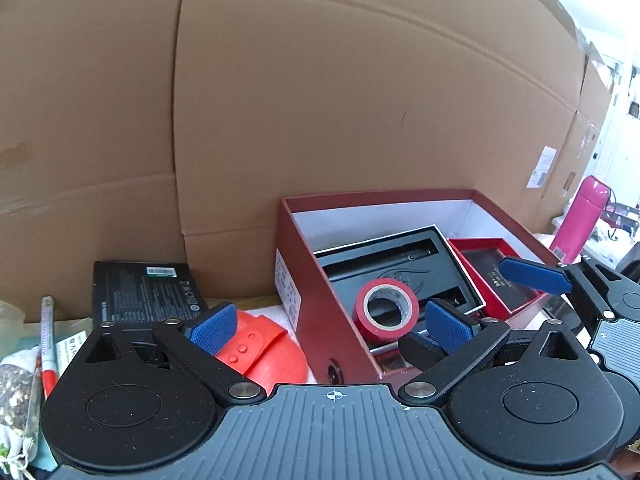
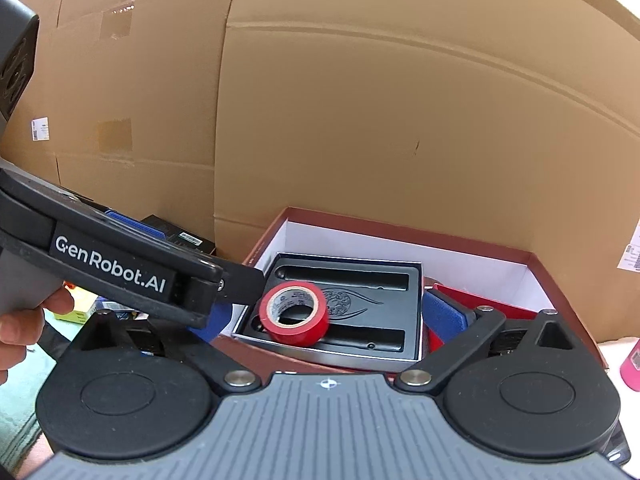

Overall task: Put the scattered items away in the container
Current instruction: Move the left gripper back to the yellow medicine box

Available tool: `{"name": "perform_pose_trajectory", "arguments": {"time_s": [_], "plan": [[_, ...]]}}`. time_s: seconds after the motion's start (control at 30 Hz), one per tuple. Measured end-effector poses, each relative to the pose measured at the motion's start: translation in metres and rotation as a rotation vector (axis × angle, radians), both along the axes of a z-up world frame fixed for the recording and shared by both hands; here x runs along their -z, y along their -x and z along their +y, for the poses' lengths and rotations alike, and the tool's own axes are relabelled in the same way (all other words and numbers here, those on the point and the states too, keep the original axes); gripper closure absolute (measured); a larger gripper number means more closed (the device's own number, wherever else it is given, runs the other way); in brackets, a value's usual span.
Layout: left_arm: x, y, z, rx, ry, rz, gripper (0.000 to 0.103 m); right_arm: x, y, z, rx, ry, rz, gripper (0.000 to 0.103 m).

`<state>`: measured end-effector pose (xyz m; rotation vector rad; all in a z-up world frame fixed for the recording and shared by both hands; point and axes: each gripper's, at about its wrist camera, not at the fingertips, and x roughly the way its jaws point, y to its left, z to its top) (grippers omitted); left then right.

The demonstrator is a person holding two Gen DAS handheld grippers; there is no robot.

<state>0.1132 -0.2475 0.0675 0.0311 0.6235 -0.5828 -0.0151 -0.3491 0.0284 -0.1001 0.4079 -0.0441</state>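
Both grippers empty, jaws spread wide. Left gripper (image 1: pixel 332 326) straddles the near-left corner of the red box (image 1: pixel 296 248): one finger outside over the orange plastic piece (image 1: pixel 264 356), other inside by the red tape roll (image 1: pixel 386 312). Right gripper (image 2: pixel 332 316) hovers over the box too, tape framed between its fingers. Tape lies tilted on the black tray (image 1: pixel 400 276), so prob. just placed. Still out on the left: orange piece, marker (image 1: pixel 47 344), black carton (image 1: pixel 144 292). Behind: cardboard wall (image 1: pixel 320 100).

Left tongs (image 1: pixel 332 326) spread wide, right tongs (image 2: pixel 332 320) spread wide, both holding nothing
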Motion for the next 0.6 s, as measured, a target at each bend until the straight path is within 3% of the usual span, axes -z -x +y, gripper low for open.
{"name": "perform_pose_trajectory", "arguments": {"time_s": [0.6], "plan": [[-0.012,0.049,0.057,-0.042,0.049,0.009,0.000,-0.016,0.035,0.053,-0.066,0.058,-0.027,0.000]]}}
